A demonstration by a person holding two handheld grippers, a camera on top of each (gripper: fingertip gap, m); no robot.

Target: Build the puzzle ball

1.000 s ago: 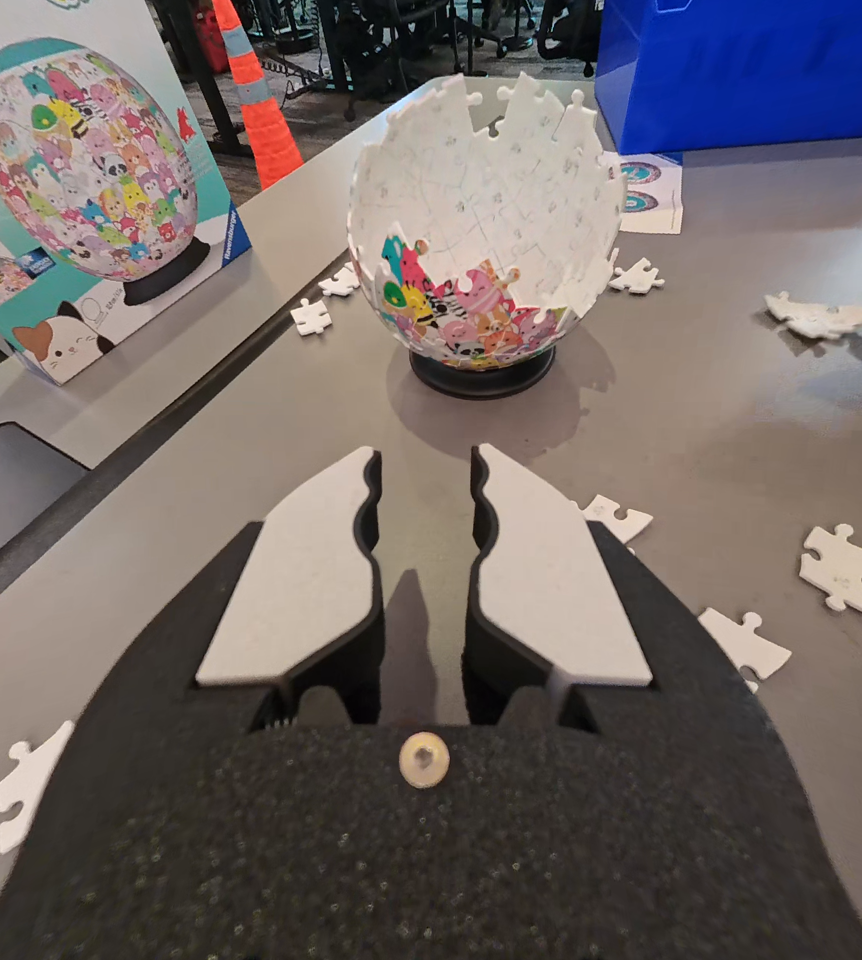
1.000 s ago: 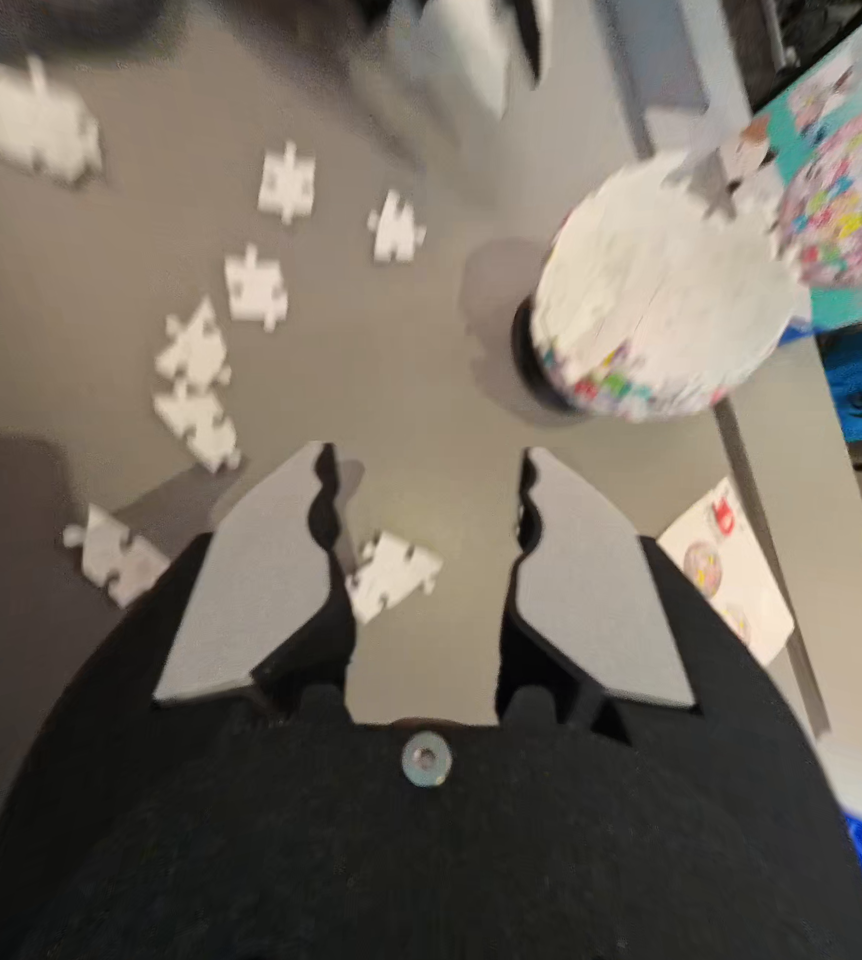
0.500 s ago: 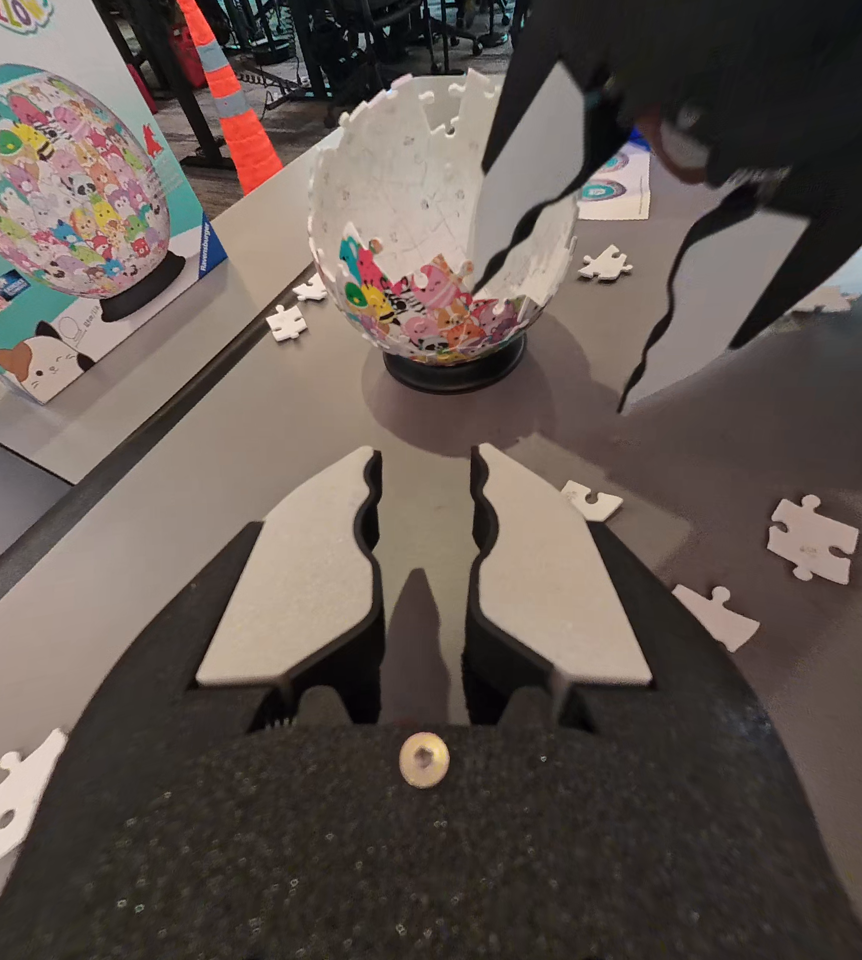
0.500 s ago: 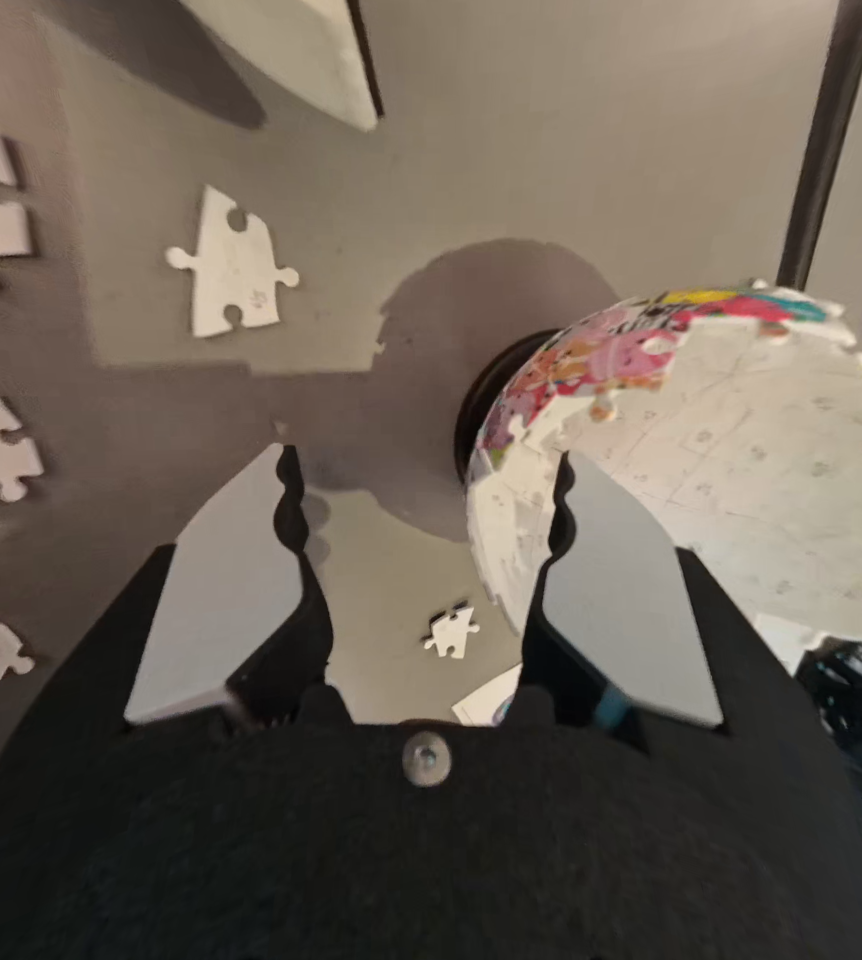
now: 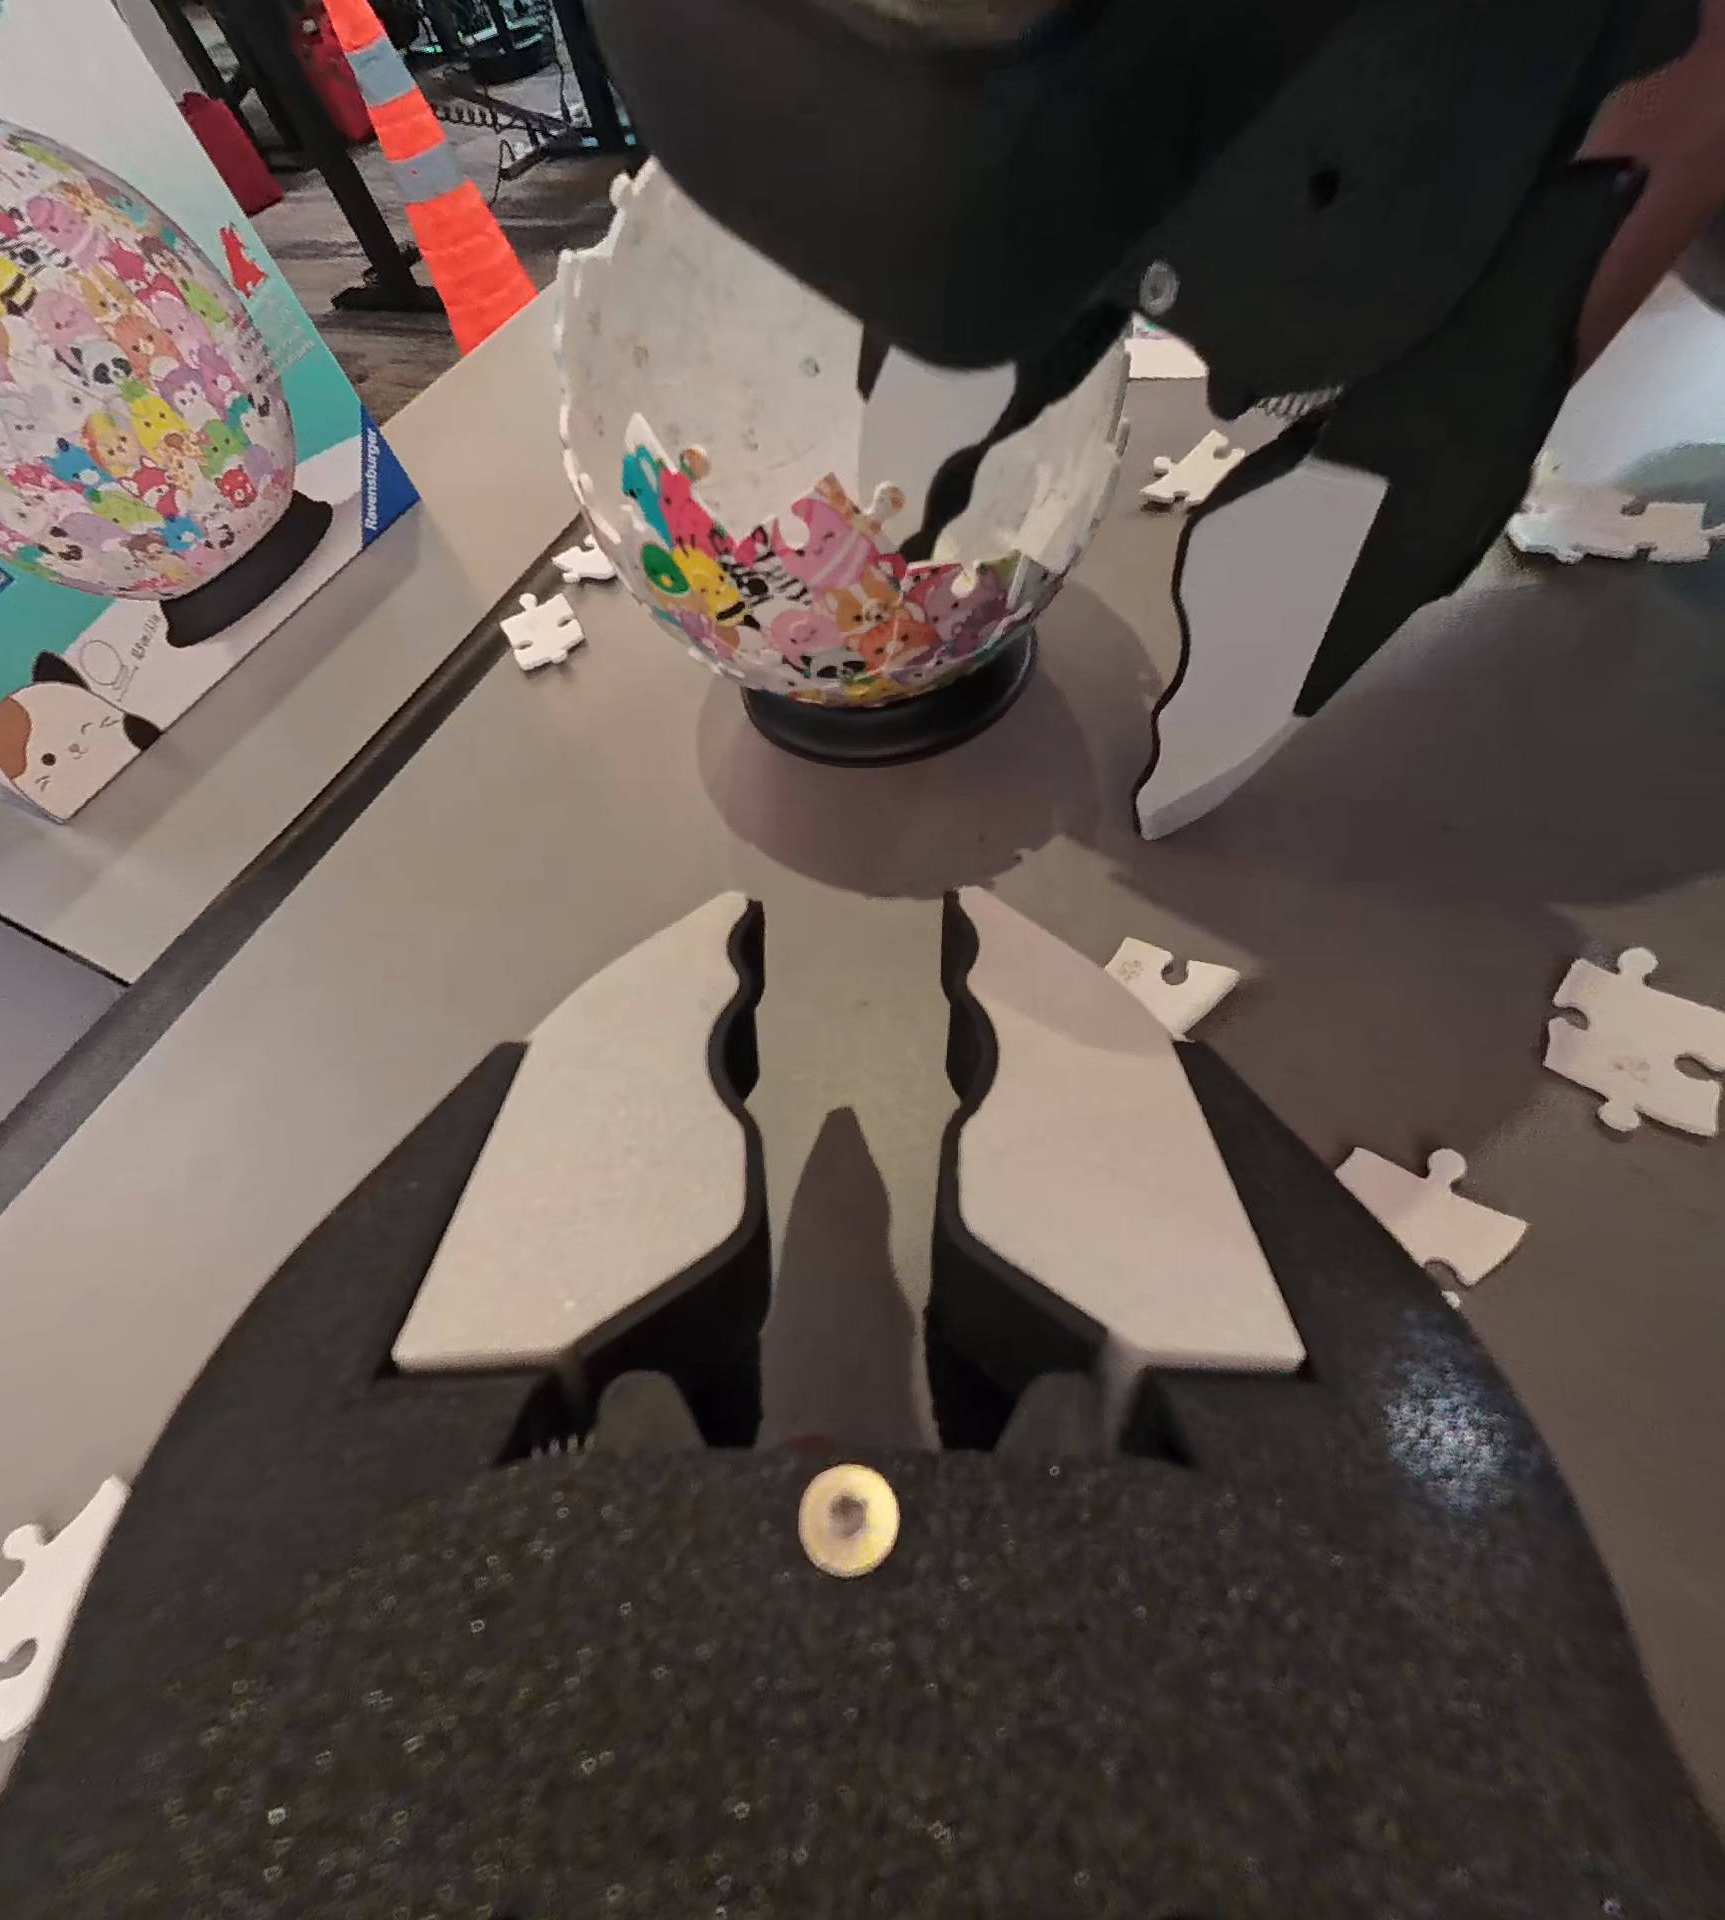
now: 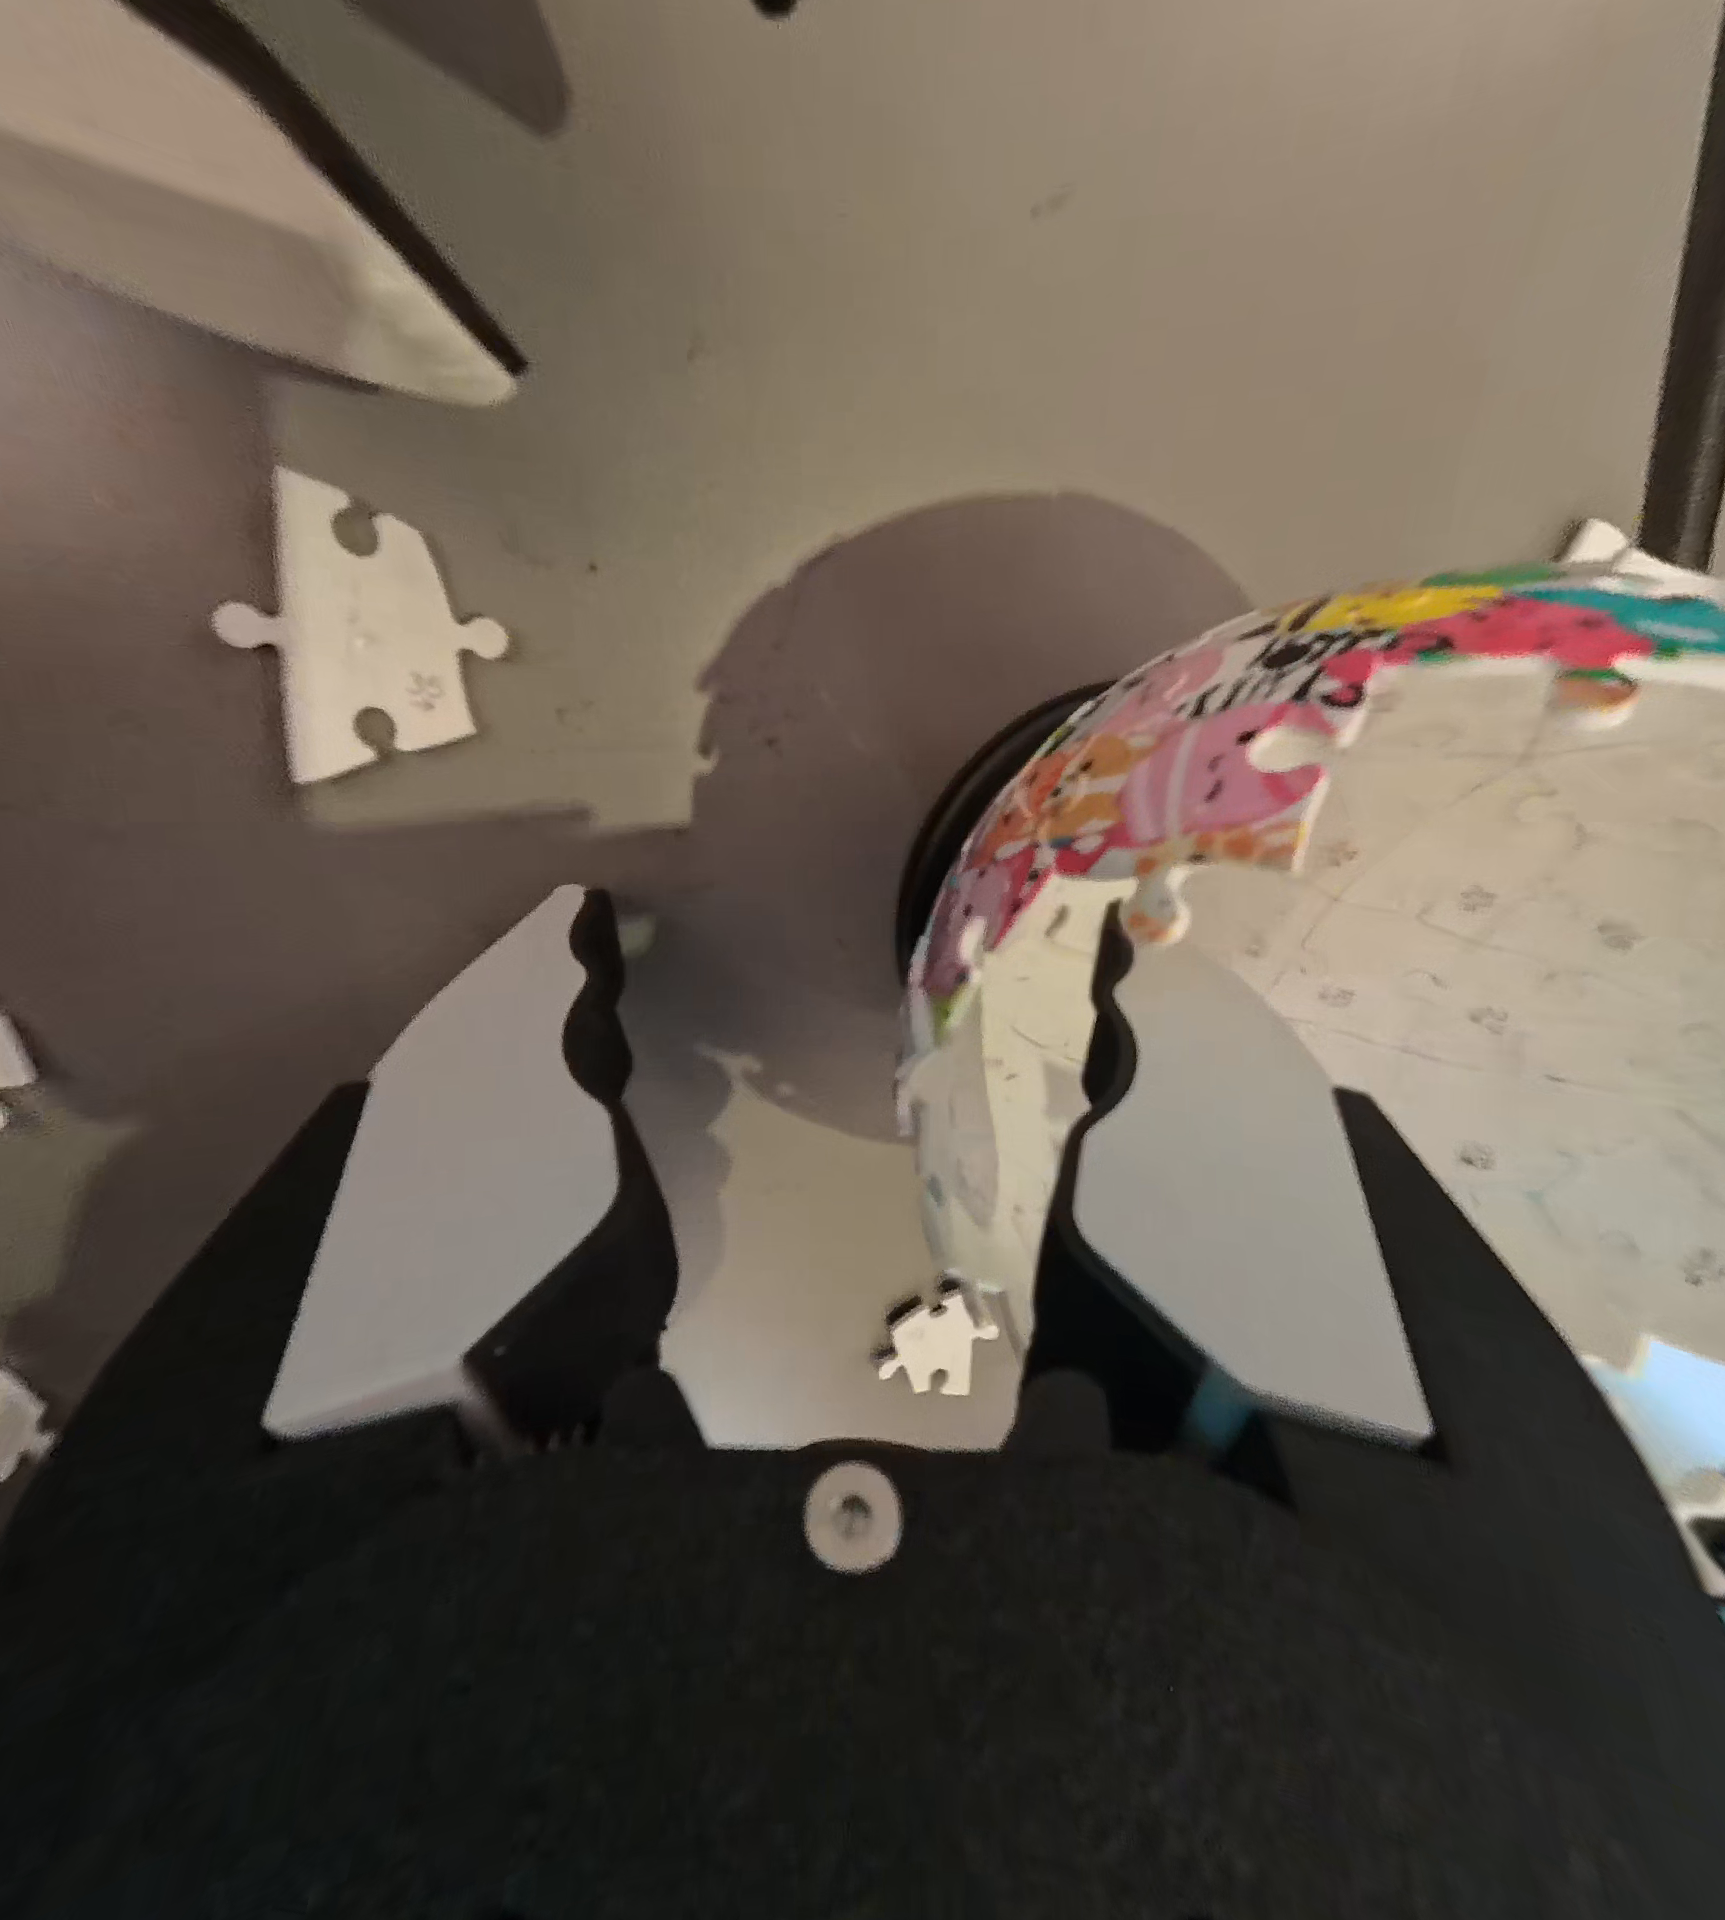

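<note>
Left wrist view first. Our left gripper (image 5: pixel 850 935) sits low in the frame over the grey table (image 5: pixel 525 883), fingers a little apart with nothing between them. Upper middle is the puzzle ball (image 5: pixel 816 499) — a half-built shell on a black ring stand (image 5: pixel 889 717), glossy cartoon print outside, plain matte white inside, jagged knobby rim. The right gripper (image 5: pixel 1055 665) comes down from the top right, fingers spread wide, one dipping inside the shell and one outside it. Loose pieces (image 5: pixel 1637 1049) lie white side up at the right, a few more by the ball's left side. The puzzle box (image 5: pixel 110 416) stands at upper left, an orange cone (image 5: pixel 442 208) behind it.

Right wrist view: the same gripper (image 6: pixel 853 914) seen from above, fingers wide apart and straddling the shell wall (image 6: pixel 993 1122) — the right finger is over the white inside, the left over bare table. It isn't clamped on anything yet. A flat piece (image 6: pixel 370 634) lies at the upper left, a small one (image 6: pixel 931 1340) low in the gap. The left gripper's pale finger shows blurred in the top left corner.

Our guess at the step: we're about to steady the shell by its rim, not placing a piece. Next up is a gentle pinch on that thin wall, since the pieces are only pressed together and look easy to pop apart.
</note>
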